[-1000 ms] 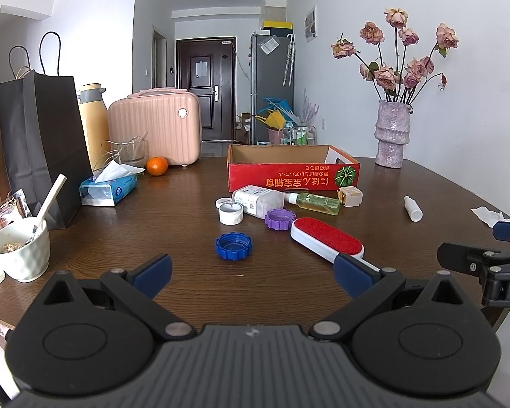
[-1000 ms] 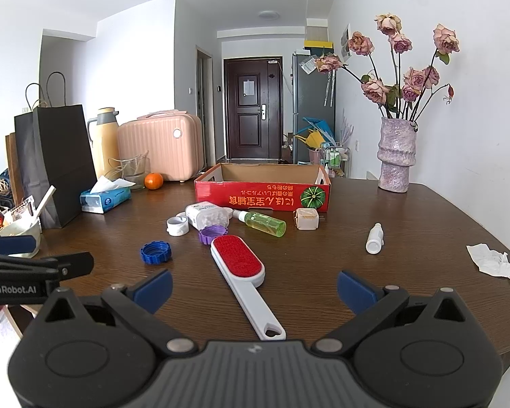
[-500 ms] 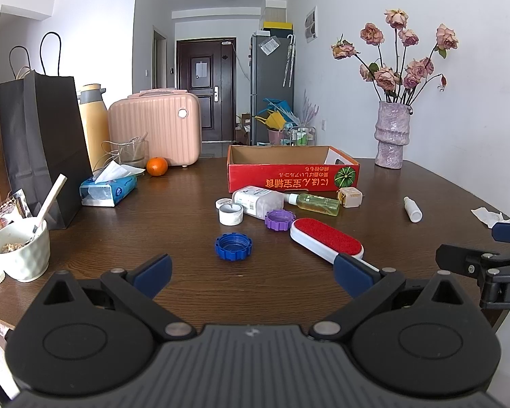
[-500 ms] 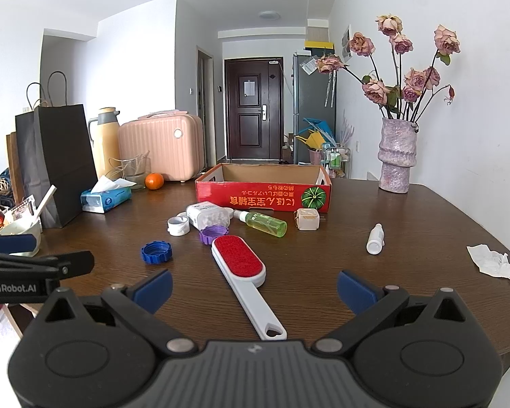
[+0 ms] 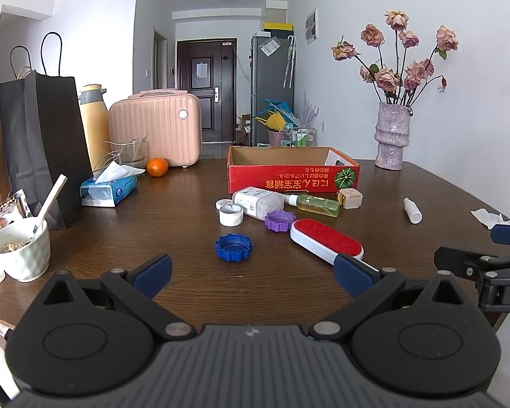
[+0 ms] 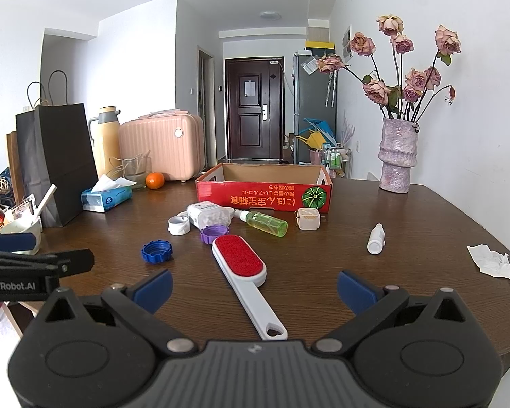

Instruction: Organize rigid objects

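Note:
A red cardboard box (image 5: 293, 174) (image 6: 264, 190) stands open at the table's middle back. In front of it lie a white pill bottle (image 5: 257, 201), a green bottle (image 5: 318, 203), a small beige box (image 5: 350, 199), a white cap (image 5: 231, 214), a purple lid (image 5: 279, 220), a blue lid (image 5: 233, 247) (image 6: 156, 251), a red lint brush (image 5: 326, 241) (image 6: 243, 270) and a small white bottle (image 6: 375, 238). My left gripper (image 5: 251, 272) is open and empty near the table's front edge. My right gripper (image 6: 253, 287) is open and empty, above the brush handle.
A black paper bag (image 5: 44, 142), a thermos (image 5: 91, 122), a pink case (image 5: 156, 132), an orange (image 5: 157, 166), a tissue pack (image 5: 108, 187) and a bowl with a spoon (image 5: 20, 255) stand at the left. A vase of roses (image 6: 398, 156) and crumpled paper (image 6: 494, 265) are at the right.

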`<state>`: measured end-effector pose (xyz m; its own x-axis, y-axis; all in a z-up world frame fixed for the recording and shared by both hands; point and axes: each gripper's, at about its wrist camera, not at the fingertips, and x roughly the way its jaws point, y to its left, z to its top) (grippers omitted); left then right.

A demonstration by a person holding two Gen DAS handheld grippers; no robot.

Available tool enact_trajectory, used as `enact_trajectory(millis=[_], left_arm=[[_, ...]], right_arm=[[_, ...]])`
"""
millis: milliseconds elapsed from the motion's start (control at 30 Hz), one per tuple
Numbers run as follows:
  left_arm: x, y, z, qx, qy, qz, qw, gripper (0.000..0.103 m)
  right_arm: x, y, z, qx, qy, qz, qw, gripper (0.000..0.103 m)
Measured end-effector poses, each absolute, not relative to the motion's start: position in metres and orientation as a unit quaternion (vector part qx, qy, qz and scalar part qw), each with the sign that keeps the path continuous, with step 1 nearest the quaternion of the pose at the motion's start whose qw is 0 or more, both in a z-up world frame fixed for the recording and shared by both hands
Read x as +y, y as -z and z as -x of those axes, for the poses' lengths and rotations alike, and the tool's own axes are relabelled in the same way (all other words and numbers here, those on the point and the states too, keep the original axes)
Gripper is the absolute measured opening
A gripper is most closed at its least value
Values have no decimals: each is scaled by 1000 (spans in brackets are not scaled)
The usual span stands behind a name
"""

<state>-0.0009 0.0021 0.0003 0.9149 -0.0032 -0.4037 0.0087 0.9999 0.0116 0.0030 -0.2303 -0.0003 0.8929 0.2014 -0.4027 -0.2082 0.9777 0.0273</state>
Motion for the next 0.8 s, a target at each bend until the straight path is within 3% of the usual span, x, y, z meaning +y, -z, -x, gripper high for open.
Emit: enact_trajectory(millis=[800], left_arm=[[3,0,1,205,4,-6,979,103]], right_arm=[[-221,1,-3,207,-105,10,972,103]])
